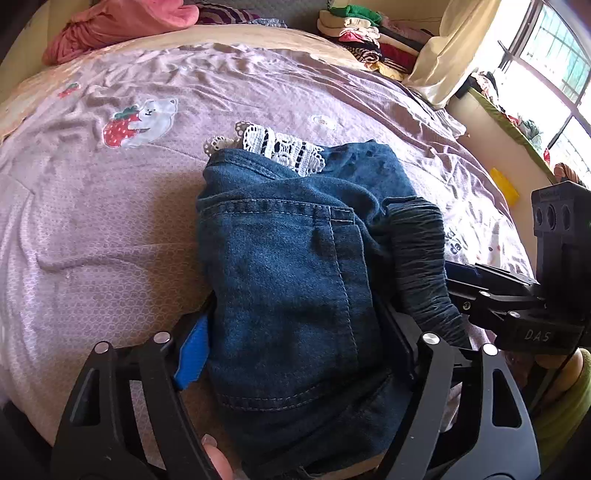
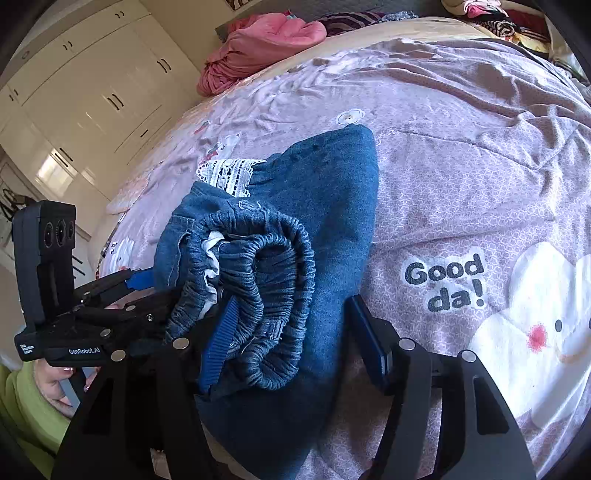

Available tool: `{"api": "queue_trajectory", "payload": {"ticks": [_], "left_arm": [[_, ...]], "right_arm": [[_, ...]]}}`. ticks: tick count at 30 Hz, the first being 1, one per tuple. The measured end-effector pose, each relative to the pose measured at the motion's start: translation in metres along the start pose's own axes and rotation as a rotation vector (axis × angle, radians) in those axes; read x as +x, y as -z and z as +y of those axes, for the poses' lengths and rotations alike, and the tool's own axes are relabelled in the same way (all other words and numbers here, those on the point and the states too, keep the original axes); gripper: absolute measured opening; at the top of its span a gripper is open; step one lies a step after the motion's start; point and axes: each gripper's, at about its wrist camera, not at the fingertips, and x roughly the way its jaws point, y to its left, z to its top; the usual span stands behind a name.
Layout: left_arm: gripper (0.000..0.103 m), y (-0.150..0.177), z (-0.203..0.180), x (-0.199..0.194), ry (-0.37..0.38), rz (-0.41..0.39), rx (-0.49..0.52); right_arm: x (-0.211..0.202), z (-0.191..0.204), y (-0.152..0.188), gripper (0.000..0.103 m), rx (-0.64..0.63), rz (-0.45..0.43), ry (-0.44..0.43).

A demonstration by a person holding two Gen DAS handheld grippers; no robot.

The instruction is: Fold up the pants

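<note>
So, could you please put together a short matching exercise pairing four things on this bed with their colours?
Things:
1. jeans
2. lace trim
3. crumpled blanket
4. strawberry print

Colours:
A. white
B. red
C. dark blue
D. pink

Pairs: 1-C, 2-A, 3-D, 4-B

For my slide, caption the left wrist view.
Left gripper straddles folded denim pants on a lilac bedspread.
</note>
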Motion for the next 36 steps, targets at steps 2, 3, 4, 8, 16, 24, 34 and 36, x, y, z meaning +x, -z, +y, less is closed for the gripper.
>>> {"api": "queue_trajectory", "payload": {"ticks": [2, 3, 4, 8, 16, 24, 34, 36], "left_arm": [[0.067, -0.001, -0.001, -0.001, 0.0, 0.0, 0.002], [0.067, -0.001, -0.001, -0.001, 0.001, 0.001, 0.003], [0.067, -0.001, -0.001, 0.0, 0.001, 0.002, 0.005], [0.067, -0.001, -0.001, 0.001, 0.002, 0.001, 0.007], [0.042, -0.002, -0.005, 0.0, -0.009, -0.001, 0.02], [0.027, -0.005, -0.006, -0.017, 0.01, -0.034, 0.015], [0.026, -0.026, -0.005, -0.042, 0.017, -0.109, 0.007], [0.026, -0.036, -0.002, -0.045, 0.01, -0.124, 0.003]], "right_arm": [[0.0, 0.001, 0.0, 0.062, 0.001, 0.001, 0.007], [0.0, 0.001, -0.001, 0.063, -0.004, 0.001, 0.017], [0.001, 0.002, -0.001, 0.065, -0.008, 0.0, 0.027], [0.002, 0.003, 0.0, 0.07, -0.008, -0.002, 0.053], [0.004, 0.013, -0.001, 0.044, -0.033, -0.013, -0.001], [-0.013, 0.033, -0.004, 0.034, -0.076, -0.066, 0.009], [-0.027, 0.059, -0.03, 0.033, -0.151, -0.127, 0.018], [-0.026, 0.062, -0.04, 0.033, -0.162, -0.137, 0.019]]}}
